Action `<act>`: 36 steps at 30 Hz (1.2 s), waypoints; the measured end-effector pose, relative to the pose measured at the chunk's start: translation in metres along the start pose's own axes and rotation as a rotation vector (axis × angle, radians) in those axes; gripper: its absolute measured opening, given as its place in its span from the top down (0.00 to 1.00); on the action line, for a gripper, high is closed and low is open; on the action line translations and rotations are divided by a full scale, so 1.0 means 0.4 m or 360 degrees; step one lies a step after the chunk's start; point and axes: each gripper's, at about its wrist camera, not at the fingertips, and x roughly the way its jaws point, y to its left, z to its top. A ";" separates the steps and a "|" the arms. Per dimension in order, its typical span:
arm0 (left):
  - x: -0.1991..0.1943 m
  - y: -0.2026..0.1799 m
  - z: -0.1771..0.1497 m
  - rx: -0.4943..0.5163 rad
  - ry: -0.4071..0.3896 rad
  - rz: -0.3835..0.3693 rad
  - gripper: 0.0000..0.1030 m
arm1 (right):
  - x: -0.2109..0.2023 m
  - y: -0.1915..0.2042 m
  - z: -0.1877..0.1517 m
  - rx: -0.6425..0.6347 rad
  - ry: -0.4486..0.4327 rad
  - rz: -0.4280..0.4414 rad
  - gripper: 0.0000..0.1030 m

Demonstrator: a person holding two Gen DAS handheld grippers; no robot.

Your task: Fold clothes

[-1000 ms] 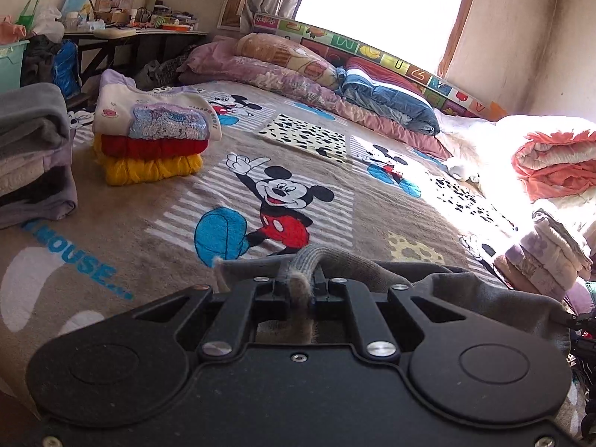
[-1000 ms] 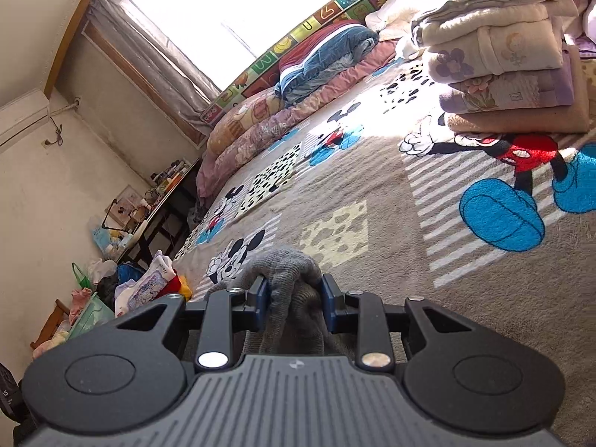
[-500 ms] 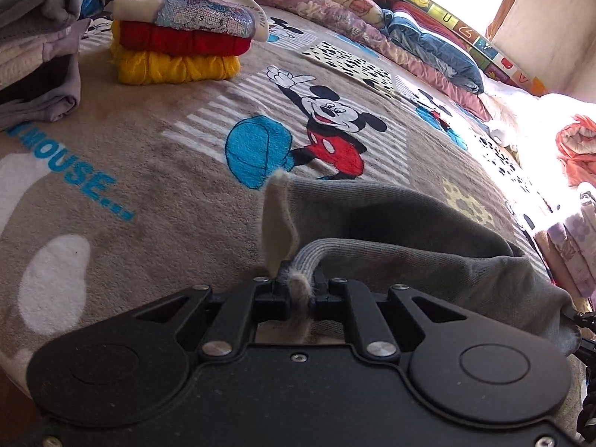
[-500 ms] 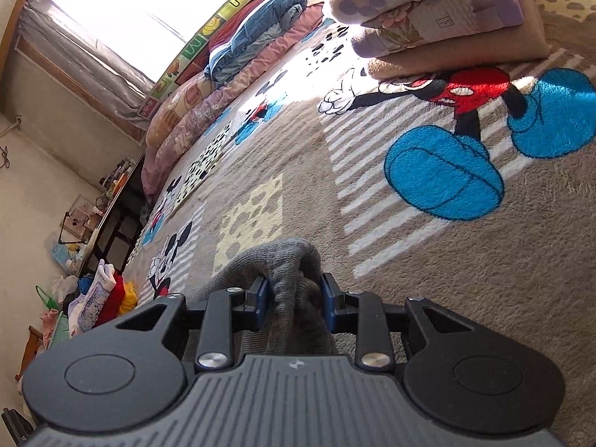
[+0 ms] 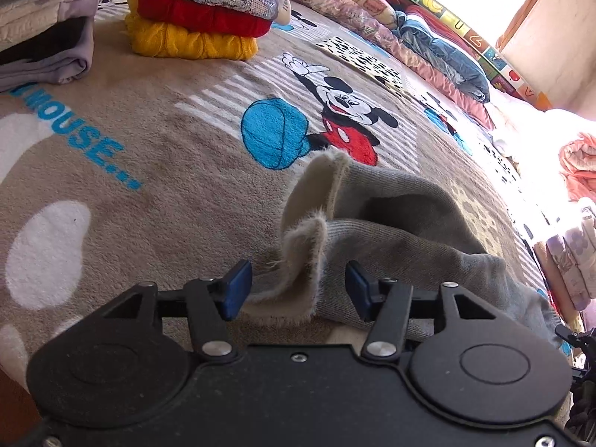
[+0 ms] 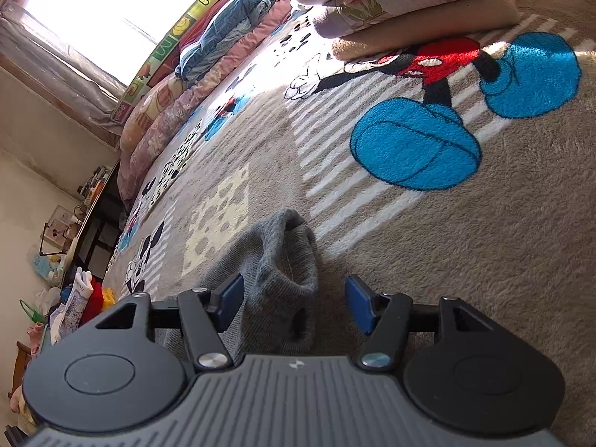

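Letting go of the grey garment on the bed

Both jaws are opening: left gripper (image 5: 294,290) and right gripper (image 6: 294,301) straddle garment (image 5: 391,223) corners at lower centre, pads clear. Best to back straight out, so the blanket (image 5: 149,171) fold stays flat.

Bright window (image 6: 74,7) glare washes out corners; fisheye bends sharp edges.

A black two-finger left gripper (image 5: 296,290) with blue pads fills the bottom of the frame, its jaws opening around a frayed corner of a grey knitted garment (image 5: 395,231) without pressing it. The garment lies on a beige cartoon-mouse blanket (image 5: 156,164). Upper left sits a stack of folded yellow, red and white sweaters (image 5: 201,18).
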 end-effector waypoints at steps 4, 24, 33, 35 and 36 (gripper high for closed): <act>-0.022 -0.007 -0.016 0.0014 -0.0008 -0.0019 0.45 | -0.038 0.006 -0.031 -0.0033 -0.0033 -0.0012 0.40; 0.126 -0.009 0.062 0.0479 -0.0127 -0.0139 0.53 | 0.049 -0.021 -0.021 0.0098 0.0001 0.0147 0.35; 0.079 -0.026 0.066 0.0200 -0.0141 -0.0278 0.91 | 0.055 -0.019 -0.034 0.0137 -0.0027 0.0180 0.74; 0.040 -0.036 0.071 0.0140 -0.0153 -0.0329 0.91 | 0.035 -0.016 -0.038 0.0160 -0.0058 0.0216 0.77; 0.018 -0.044 0.075 0.0118 -0.0157 -0.0357 0.91 | 0.026 -0.011 -0.038 0.0159 -0.0071 0.0222 0.77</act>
